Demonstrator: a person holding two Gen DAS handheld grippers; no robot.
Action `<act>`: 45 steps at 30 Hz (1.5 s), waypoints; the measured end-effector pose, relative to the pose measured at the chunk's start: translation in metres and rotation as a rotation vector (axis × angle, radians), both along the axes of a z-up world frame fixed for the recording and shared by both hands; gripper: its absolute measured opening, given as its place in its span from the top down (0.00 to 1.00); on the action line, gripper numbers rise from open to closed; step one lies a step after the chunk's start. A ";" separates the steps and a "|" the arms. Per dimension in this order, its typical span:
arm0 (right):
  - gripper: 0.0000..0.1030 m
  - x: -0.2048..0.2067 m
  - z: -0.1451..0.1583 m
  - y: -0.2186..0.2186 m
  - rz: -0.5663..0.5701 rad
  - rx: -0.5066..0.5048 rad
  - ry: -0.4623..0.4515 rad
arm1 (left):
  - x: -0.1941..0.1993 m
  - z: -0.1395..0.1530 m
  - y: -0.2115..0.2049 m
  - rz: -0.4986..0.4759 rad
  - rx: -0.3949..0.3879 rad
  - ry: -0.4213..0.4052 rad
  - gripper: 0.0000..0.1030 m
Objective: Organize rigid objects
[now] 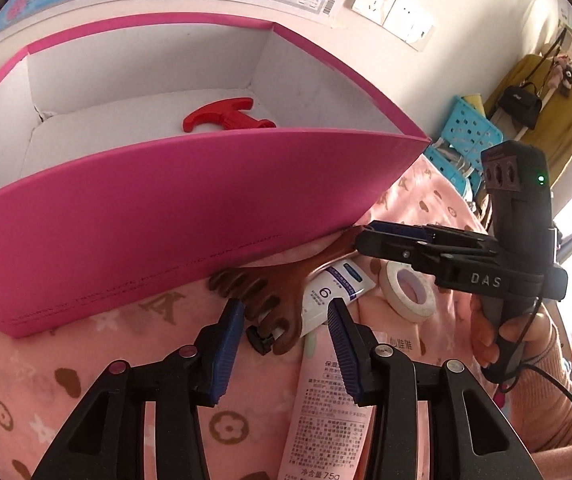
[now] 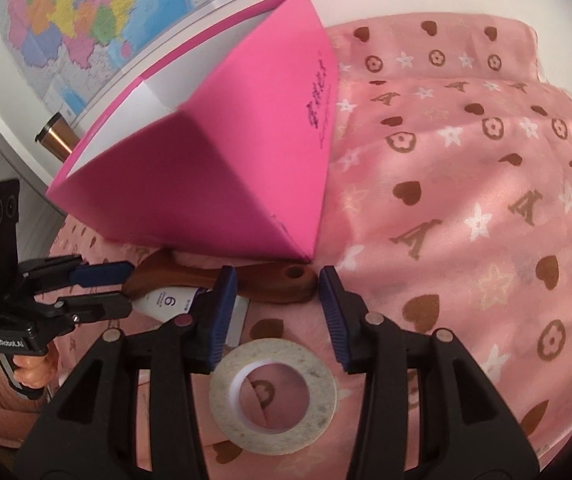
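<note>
Left gripper point(image 1: 286, 316): jaws apart, holding nothing, poised over the wooden massage comb point(image 1: 262, 300).
Right gripper point(image 2: 276, 292): jaws parted, empty, hovering above the tape roll point(image 2: 273, 384).
Tubes: white tube point(image 1: 331, 296) and pink tube point(image 1: 325, 412) lie loose beside the comb.
Pink box point(image 1: 190, 208): only a red handle-shaped piece point(image 1: 224, 116) inside.
Progress: early, I'd say; four items left out on the bedspread point(image 2: 465, 200).

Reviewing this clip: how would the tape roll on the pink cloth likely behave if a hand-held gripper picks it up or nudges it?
The tape roll looks like a thin, hollow ring, so probably light and fairly stiff. Lying flat on the soft pink cloth, it should slide or snag rather than roll; stood on edge, it likely would roll. Its low rim may be awkward to pinch.
</note>
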State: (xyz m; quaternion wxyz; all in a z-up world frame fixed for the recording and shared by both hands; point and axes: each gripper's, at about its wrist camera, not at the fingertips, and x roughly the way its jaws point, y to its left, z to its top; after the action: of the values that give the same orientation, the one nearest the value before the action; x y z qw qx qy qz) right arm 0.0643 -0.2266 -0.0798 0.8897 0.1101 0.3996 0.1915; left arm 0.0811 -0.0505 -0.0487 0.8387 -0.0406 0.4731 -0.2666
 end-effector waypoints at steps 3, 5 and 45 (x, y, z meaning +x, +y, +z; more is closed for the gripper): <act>0.55 -0.005 0.000 0.000 0.006 0.014 0.002 | -0.003 0.000 0.000 0.000 0.012 -0.004 0.58; 0.55 -0.010 0.000 0.001 0.015 0.024 0.000 | -0.006 0.001 0.001 -0.007 0.027 -0.011 0.58; 0.54 -0.040 0.019 0.012 0.023 0.028 -0.090 | -0.019 0.017 0.003 0.023 0.066 -0.054 0.58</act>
State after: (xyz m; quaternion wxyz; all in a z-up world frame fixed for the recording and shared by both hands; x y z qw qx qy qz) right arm 0.0248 -0.2145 -0.0606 0.9030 0.1094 0.3574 0.2120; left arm 0.0623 -0.0476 -0.0318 0.8552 -0.0111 0.4582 -0.2419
